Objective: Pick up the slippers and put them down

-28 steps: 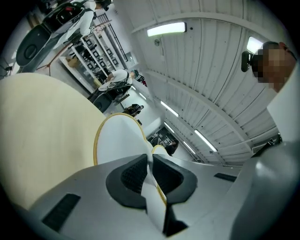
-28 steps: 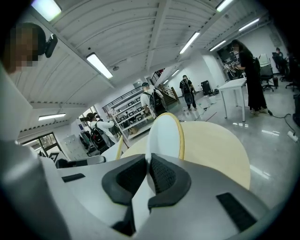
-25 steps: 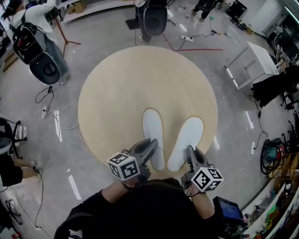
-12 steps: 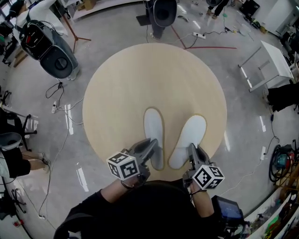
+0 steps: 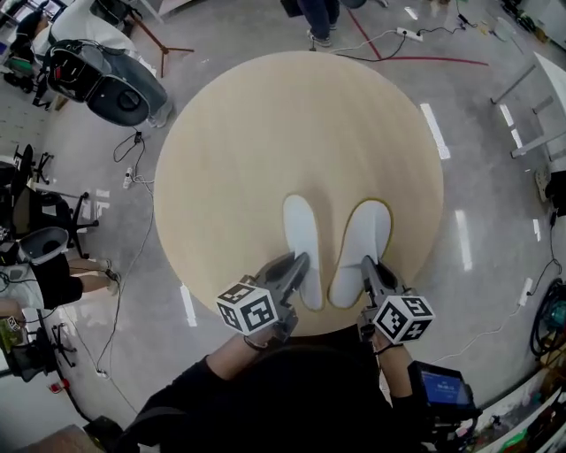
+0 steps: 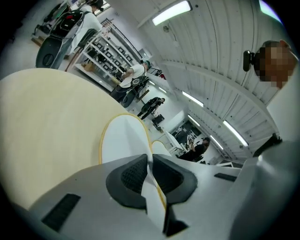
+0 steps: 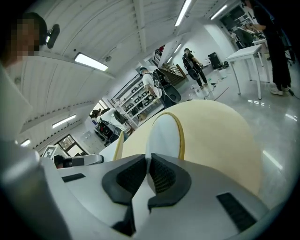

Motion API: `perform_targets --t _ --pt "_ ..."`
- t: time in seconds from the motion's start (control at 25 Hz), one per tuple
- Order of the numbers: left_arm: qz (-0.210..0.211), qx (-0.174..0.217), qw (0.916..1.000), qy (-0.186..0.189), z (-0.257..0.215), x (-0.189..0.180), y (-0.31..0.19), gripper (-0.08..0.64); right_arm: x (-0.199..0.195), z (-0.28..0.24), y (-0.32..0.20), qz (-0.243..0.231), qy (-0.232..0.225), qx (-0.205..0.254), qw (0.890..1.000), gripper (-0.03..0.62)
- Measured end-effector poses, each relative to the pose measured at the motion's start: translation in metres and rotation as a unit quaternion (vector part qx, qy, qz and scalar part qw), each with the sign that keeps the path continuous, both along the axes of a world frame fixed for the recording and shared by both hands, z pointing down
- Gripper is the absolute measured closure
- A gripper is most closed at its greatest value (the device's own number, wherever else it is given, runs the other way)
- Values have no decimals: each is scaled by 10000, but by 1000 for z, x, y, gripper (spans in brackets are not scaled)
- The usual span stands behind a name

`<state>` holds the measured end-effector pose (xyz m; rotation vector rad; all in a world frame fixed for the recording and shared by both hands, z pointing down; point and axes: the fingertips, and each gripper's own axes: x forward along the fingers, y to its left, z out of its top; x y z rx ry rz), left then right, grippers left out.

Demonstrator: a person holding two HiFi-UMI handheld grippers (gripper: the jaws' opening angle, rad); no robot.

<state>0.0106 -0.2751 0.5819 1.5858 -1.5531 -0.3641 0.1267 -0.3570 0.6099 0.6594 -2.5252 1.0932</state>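
closest to us, at 6 o'clock in the head view, our dark sleeves [image 5: 292, 403] lead up to the two tools. each tool carries its marker cube, one on the left [image 5: 250, 308] and one on the right [image 5: 404, 317]. a small device with a lit screen [image 5: 442, 387] sits at 5 o'clock by our right side.

the left gripper [image 5: 299, 262] is clenched on the heel edge of the left slipper [image 5: 301, 232]. in the left gripper view its dark pads [image 6: 133, 176] pinch a thin white strip of that slipper, the jaws almost together. the right gripper [image 5: 368, 265] is likewise clamped on the heel edge of the right slipper [image 5: 363, 243], and its pads [image 7: 161, 177] squeeze the white edge in the right gripper view.

both slippers are white with a yellow rim. they lie side by side over the 6 o'clock part of the round tan table [image 5: 265, 133], close together but not touching. the left toe points to 12 o'clock and the right toe to about 1 o'clock. we cannot tell whether they rest fully on the tabletop.

beyond the table lies a glossy grey floor [image 5: 495, 221]. loose cables [image 5: 133, 177] trail at 9 o'clock, and a black rounded machine [image 5: 115, 88] stands at 10 o'clock. a person's legs [image 5: 317, 19] show at 12 o'clock, and a red line [image 5: 424, 60] runs at 1 o'clock.
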Motion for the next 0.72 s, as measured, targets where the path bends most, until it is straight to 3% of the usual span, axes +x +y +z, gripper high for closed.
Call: perform_targets --t 0.28,0.72 --pt "80 -354 9993 -111 33 57 -77 528 48 13 -78 -360 143 -71 9992 561" --pt "189 -640 9977 -85 84 98 -136 528 91 64 -145 -648 771 -43 9949 560"
